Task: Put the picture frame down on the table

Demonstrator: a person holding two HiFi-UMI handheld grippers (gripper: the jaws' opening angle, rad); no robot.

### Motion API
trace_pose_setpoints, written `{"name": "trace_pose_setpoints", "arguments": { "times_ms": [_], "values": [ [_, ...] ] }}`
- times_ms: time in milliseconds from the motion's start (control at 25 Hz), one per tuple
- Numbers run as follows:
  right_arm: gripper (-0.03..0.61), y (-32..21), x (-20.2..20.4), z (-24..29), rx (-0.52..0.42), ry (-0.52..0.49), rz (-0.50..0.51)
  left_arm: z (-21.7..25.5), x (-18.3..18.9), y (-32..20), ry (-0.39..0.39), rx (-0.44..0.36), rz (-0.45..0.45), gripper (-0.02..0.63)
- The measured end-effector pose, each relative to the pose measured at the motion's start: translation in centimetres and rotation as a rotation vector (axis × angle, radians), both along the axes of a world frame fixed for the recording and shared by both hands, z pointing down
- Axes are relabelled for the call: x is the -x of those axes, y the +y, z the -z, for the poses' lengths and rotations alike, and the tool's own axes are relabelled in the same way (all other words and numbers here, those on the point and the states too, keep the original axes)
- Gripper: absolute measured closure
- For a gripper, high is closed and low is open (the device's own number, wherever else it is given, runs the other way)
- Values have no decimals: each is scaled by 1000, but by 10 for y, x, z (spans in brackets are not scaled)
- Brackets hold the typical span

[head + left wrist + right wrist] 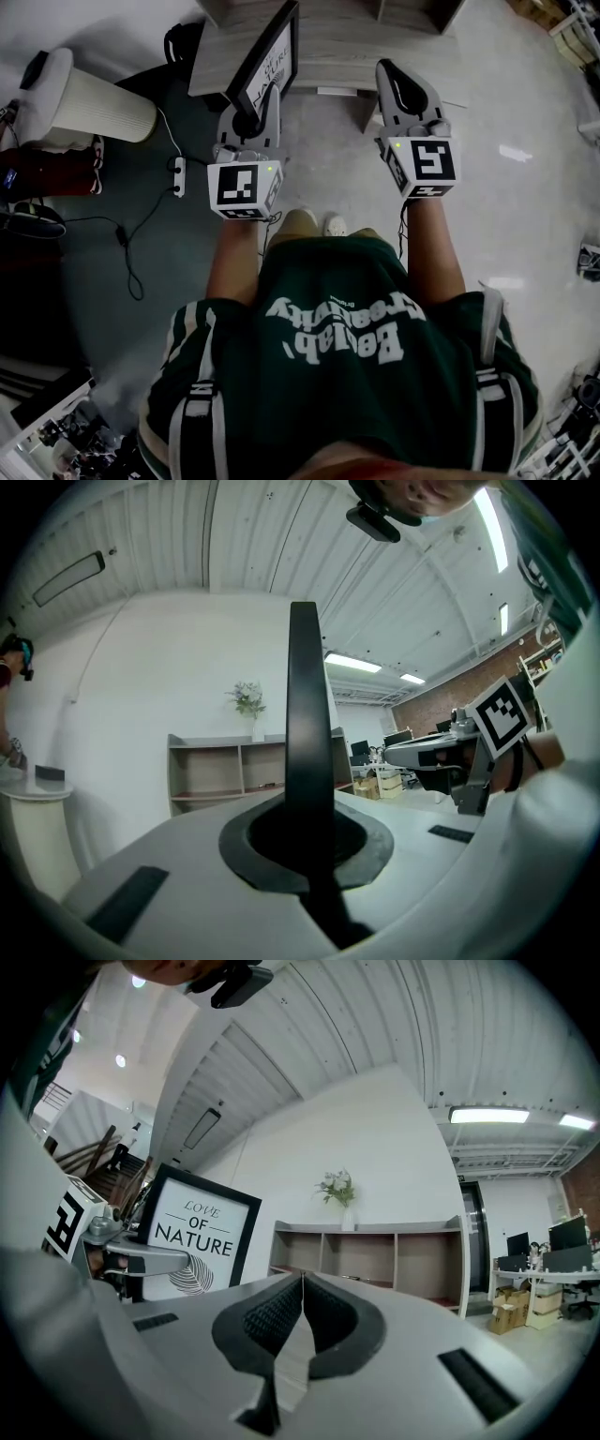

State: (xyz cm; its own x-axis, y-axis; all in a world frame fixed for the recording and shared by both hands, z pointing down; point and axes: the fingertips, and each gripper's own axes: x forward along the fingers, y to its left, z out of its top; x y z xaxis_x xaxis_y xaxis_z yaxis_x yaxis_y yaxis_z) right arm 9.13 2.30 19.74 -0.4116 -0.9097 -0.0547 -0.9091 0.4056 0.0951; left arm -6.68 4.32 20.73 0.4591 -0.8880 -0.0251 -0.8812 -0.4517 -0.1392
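A black picture frame (272, 52) with a white print reading "LOVE OF NATURE" (195, 1232) stands on edge in my left gripper (255, 111), which is shut on its lower border. In the left gripper view the frame's dark edge (304, 714) rises straight up between the jaws. My right gripper (389, 70) hovers level to the right of the frame, apart from it. Its ribbed pads (323, 1312) meet with nothing between them. Both grippers point toward a light wooden table (342, 52) just ahead.
An open wooden shelf unit (375, 1260) with a small potted plant (337, 1187) on top stands ahead by the white wall. A white cylindrical object (84, 98) lies at the left. Cables and a power strip (178, 173) run over the floor.
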Motion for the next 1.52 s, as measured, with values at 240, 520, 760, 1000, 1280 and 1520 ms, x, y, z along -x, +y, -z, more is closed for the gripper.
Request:
{"name": "trace_pose_setpoints", "arguments": {
  "times_ms": [240, 520, 760, 1000, 1280, 1520],
  "values": [
    [543, -29, 7, -10, 18, -1, 5, -6, 6, -30, -9, 0, 8, 587],
    [543, -90, 27, -21, 22, -8, -10, -21, 33, -93, 2, 5, 5, 586],
    [543, -167, 50, -28, 51, -11, -50, -32, 50, -173, 8, 12, -50, 587],
    [544, -255, 74, -40, 63, -21, -105, -53, 70, -261, 6, 38, -113, 586],
    [543, -336, 91, -83, 89, -26, -158, -104, 79, -342, 15, 62, -220, 586],
    [544, -374, 93, -115, 61, -27, -138, -145, 69, -382, 36, 96, -250, 586]
  ]
}}
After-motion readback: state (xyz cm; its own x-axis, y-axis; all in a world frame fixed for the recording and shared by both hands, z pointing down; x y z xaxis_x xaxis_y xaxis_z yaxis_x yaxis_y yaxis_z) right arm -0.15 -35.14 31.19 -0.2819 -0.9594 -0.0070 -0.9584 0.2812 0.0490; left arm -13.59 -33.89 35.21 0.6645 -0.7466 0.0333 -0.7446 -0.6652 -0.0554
